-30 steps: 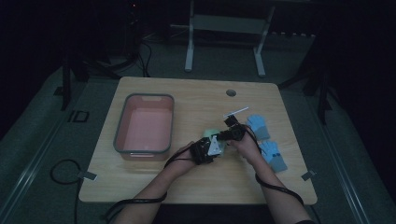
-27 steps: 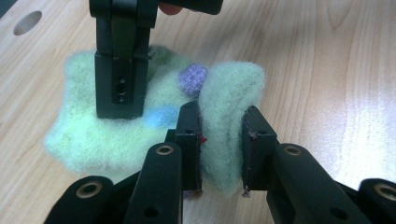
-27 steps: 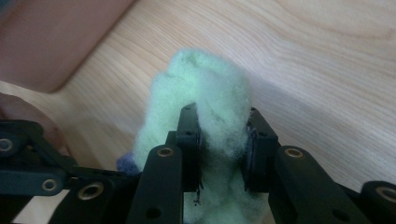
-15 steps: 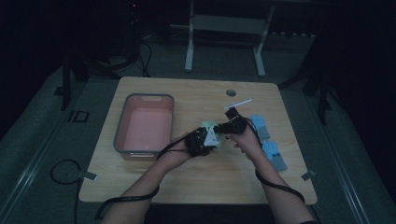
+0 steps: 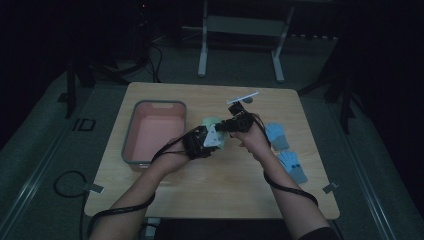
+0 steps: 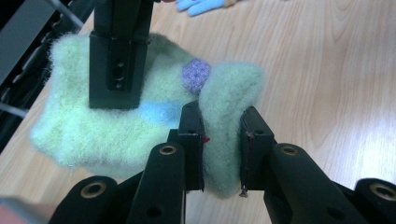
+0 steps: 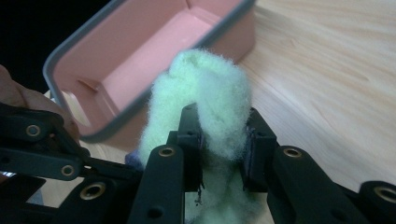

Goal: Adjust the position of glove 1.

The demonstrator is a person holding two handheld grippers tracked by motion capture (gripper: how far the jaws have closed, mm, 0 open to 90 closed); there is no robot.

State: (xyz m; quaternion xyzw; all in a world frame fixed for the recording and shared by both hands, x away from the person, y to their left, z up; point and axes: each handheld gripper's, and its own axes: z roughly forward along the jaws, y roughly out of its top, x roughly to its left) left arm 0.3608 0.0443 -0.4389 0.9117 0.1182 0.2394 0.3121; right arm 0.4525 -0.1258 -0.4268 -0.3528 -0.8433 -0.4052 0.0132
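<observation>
Pink tray [image 5: 131,137] with grey rim on the wooden tabletop [image 5: 210,185], just left of the hands; two blue gloves [image 5: 285,150] lying apart toward the right edge. Pale green fuzzy glove [image 6: 116,121] held between both grippers near the middle, beside the tray. Left gripper [image 6: 219,149] pinching one fold; right gripper [image 7: 224,144] clamped on another bunch.

The pink plastic bin with a grey rim [image 5: 135,131] sits left on the wooden table [image 5: 210,180]; the fuzzy pale-green glove [image 5: 212,123] just right of it; two blue gloves [image 5: 285,150] lie far right
</observation>
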